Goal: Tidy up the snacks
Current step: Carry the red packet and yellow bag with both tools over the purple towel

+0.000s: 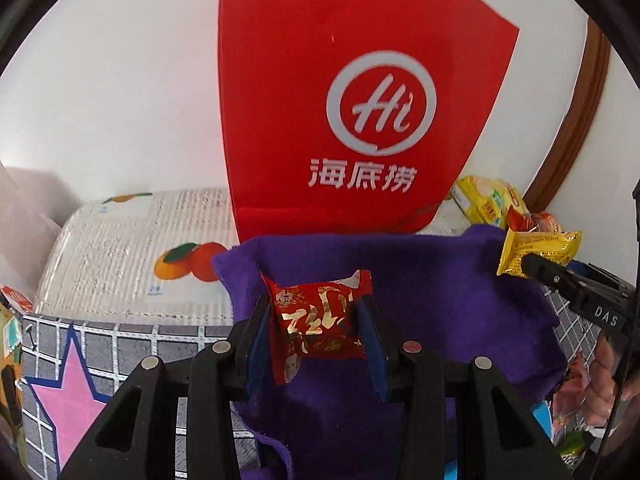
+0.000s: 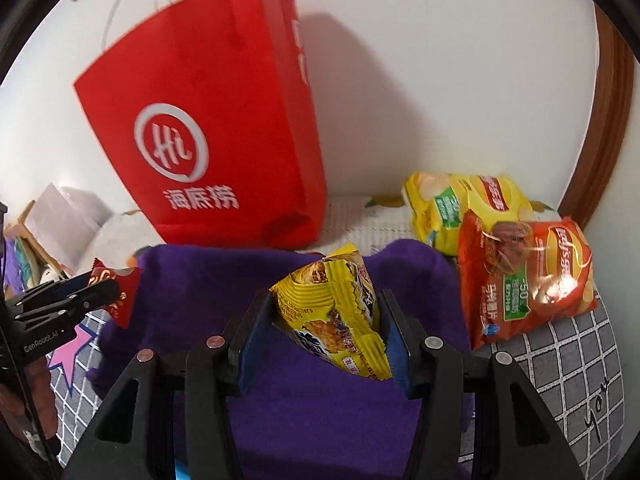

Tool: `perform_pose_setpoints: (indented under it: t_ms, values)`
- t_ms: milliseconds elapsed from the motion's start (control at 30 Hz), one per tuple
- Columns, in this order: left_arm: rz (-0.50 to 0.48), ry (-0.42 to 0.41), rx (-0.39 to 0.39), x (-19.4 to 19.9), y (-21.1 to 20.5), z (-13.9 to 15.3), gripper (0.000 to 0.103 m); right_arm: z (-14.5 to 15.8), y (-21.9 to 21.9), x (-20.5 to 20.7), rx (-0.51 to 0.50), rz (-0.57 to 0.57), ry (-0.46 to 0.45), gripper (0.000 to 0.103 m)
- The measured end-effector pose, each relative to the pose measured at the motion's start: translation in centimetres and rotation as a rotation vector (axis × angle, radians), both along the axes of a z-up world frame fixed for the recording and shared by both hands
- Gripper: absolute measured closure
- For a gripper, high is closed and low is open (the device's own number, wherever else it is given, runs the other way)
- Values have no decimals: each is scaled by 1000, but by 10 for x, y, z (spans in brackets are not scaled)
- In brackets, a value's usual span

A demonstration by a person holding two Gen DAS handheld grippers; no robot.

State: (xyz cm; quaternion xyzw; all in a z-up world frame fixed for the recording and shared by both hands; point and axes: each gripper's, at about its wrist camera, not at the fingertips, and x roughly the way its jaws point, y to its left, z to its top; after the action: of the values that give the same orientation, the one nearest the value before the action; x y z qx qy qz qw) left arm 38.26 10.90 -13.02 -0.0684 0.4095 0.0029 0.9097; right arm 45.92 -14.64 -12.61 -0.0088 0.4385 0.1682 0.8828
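My left gripper (image 1: 316,320) is shut on a small red snack packet (image 1: 320,320) with gold lettering, held above a purple cloth (image 1: 440,300). My right gripper (image 2: 324,328) is shut on a yellow snack packet (image 2: 336,320) above the same cloth (image 2: 300,408). Each gripper shows in the other view: the right one with its yellow packet (image 1: 536,252) at the right, the left one with its red packet (image 2: 116,292) at the left. A tall red paper bag (image 1: 352,100) with a white logo stands behind the cloth against the wall (image 2: 208,140).
A yellow chip bag (image 2: 460,208) and an orange chip bag (image 2: 524,276) lie at the right on a grey grid-patterned surface (image 2: 560,360). A white cover with orange fruit prints (image 1: 140,256) lies at the left. A pink star (image 1: 76,400) marks the grey surface. More packets (image 1: 572,400) lie low right.
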Motion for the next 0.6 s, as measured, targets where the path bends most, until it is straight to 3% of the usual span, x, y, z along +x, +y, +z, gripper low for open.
perform_pose_setpoints:
  t_ms: [600]
  values:
    - [-12,85,17,14,-8,-24,63,-40,-6,17,-56,-10,143,50]
